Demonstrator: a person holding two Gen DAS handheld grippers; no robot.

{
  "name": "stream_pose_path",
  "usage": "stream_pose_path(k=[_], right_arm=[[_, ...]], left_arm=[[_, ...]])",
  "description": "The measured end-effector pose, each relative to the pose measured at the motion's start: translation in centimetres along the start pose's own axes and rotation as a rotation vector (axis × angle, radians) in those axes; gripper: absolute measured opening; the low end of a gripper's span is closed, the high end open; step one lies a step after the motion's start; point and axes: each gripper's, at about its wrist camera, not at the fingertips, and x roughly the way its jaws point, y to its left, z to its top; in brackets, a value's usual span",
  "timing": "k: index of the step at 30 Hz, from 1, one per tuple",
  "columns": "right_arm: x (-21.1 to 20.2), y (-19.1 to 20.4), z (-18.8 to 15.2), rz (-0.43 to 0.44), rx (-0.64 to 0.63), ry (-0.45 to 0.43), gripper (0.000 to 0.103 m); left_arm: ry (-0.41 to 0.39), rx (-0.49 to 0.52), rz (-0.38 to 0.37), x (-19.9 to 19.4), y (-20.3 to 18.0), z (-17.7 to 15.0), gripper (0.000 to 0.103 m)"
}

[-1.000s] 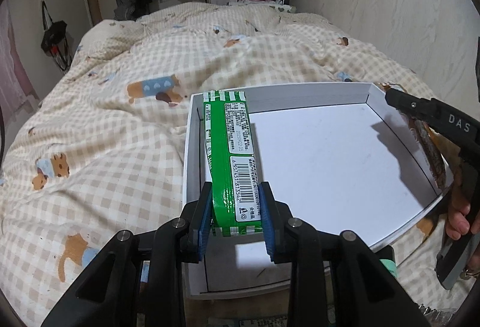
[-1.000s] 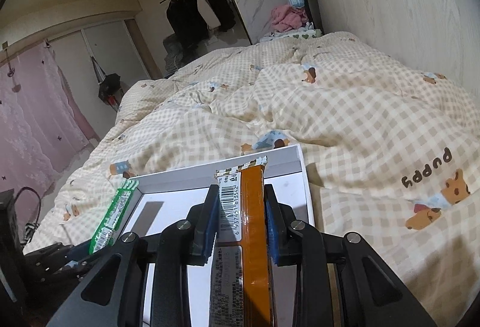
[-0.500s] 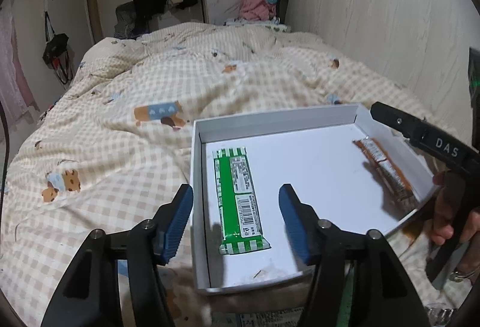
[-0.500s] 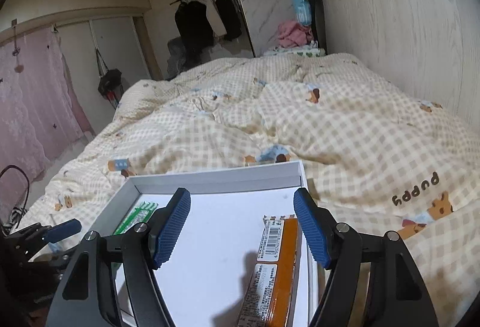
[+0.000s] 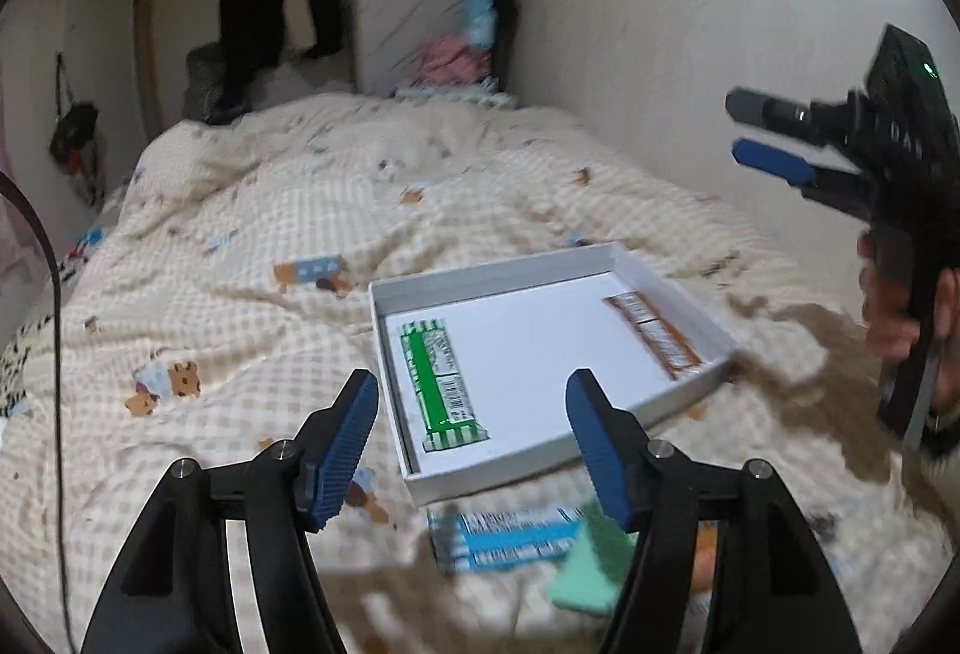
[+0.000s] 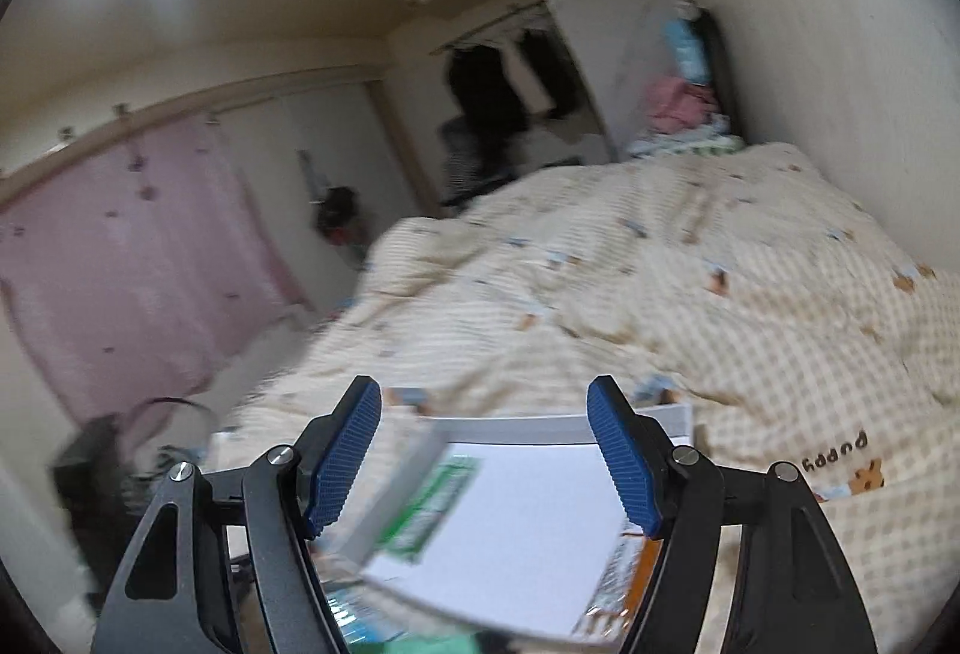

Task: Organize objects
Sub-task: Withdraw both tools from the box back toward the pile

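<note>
Left wrist view: my white tray (image 5: 543, 459) holds a green bar (image 5: 441, 375) and brown bar (image 5: 654, 333), well apart; both claws, left (image 5: 471, 435) and right (image 6: 483, 453), gape empty.

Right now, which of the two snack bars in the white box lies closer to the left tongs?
The green bar, along the box's left wall, just ahead of the open left tongs. The brown bar lies by the far right wall.
</note>
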Motion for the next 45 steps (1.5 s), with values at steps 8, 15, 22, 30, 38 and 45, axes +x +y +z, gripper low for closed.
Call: stream_pose_path(k=[8,15,22,30,38,45], right_arm=[[-5.3,2.0,-1.2,0.036,-0.029,0.048,0.073],[-6.2,2.4,-5.0,0.021,-0.027,0.145,0.073],[-4.1,3.1,-11.5,-0.087,-0.184,0.156,0.088],[-1.1,2.8,-13.2,-0.098,-0.166,0.282,0.088],[-0.1,1.9,-13.9,-0.093,-0.144,0.345,0.088],[-0.1,2.1,-14.2,-0.090,-0.140,0.364,0.102]], left_arm=[[-0.007,-0.060,-0.062,-4.6,1.1,0.1,0.069],[0.032,-0.110,-0.085,-5.9,1.4,-1.8,0.076],[0.106,0.008,-0.087,-2.5,-2.7,-5.2,0.078],[0.076,0.023,-0.085,-3.1,-3.0,-5.3,0.079],[0.140,-0.004,-0.092,-1.8,-2.2,-5.5,0.080],[0.122,0.011,-0.135,-2.5,-2.5,-5.6,0.081]])
